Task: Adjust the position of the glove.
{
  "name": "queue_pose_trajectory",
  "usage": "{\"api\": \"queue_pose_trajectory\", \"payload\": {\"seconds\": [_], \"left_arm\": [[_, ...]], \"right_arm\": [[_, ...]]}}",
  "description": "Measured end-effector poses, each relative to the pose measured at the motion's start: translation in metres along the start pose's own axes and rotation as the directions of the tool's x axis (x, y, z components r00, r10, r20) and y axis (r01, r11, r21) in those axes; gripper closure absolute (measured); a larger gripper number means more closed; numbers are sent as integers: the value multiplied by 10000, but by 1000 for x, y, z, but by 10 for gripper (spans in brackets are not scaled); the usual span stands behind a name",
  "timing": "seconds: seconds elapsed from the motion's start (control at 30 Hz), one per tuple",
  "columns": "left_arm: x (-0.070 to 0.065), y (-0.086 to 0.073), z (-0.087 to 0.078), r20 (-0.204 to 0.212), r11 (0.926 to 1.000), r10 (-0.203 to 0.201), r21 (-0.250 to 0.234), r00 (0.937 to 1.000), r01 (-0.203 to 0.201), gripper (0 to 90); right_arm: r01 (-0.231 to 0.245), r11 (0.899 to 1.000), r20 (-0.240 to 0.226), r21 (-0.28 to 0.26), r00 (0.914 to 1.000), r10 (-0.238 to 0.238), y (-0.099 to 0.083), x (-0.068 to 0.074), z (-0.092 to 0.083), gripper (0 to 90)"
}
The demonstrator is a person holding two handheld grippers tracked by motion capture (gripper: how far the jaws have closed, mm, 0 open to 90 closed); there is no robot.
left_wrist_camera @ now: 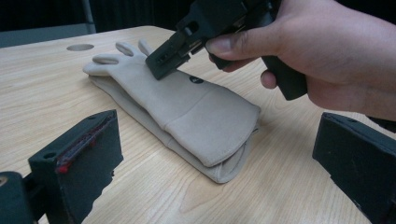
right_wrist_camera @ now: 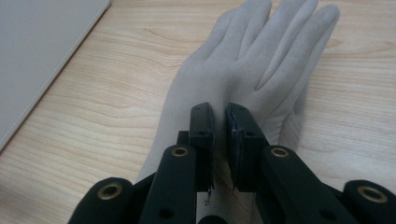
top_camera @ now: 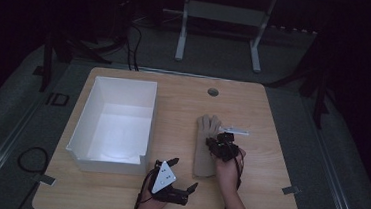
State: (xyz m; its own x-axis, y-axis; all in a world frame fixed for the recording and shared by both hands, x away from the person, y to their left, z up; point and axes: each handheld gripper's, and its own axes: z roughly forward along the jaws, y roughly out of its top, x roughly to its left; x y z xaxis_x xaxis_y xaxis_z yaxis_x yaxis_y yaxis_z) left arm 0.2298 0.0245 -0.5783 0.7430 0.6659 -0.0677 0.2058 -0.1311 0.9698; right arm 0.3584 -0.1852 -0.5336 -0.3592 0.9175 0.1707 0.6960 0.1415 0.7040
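Right gripper view: right gripper (right_wrist_camera: 220, 116), jaws nearly closed and empty, over the glove (right_wrist_camera: 243, 70); left gripper (left_wrist_camera: 210, 154) wide open, near the glove's cuff.

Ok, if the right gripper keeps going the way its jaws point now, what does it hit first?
Most likely the glove: the right gripper, jaws nearly shut, points down at its back just below the fingers. Whether the tips already touch the fabric is unclear.

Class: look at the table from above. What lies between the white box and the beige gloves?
Nothing: in the high view, bare wooden table separates the white box from the gloves.
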Motion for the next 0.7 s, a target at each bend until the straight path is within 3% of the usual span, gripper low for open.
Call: {"api": "queue_pose_trajectory", "payload": {"seconds": [0.47,0.6,0.7], "left_arm": [[1,0,0,77,10000,2,32,10000,-2,17],[1,0,1,203,10000,31,4,9998,-32,17],[0,0,1,128,10000,54,25,9999,-54,17]], "right_arm": [[128,9999,222,50,9997,-129,-12,-3,12,764],[314,9995,74,-91,9995,-314,-7,-1,5,685],[513,9982,207,-295,9985,-507,-2,-4,-2,554]]}}
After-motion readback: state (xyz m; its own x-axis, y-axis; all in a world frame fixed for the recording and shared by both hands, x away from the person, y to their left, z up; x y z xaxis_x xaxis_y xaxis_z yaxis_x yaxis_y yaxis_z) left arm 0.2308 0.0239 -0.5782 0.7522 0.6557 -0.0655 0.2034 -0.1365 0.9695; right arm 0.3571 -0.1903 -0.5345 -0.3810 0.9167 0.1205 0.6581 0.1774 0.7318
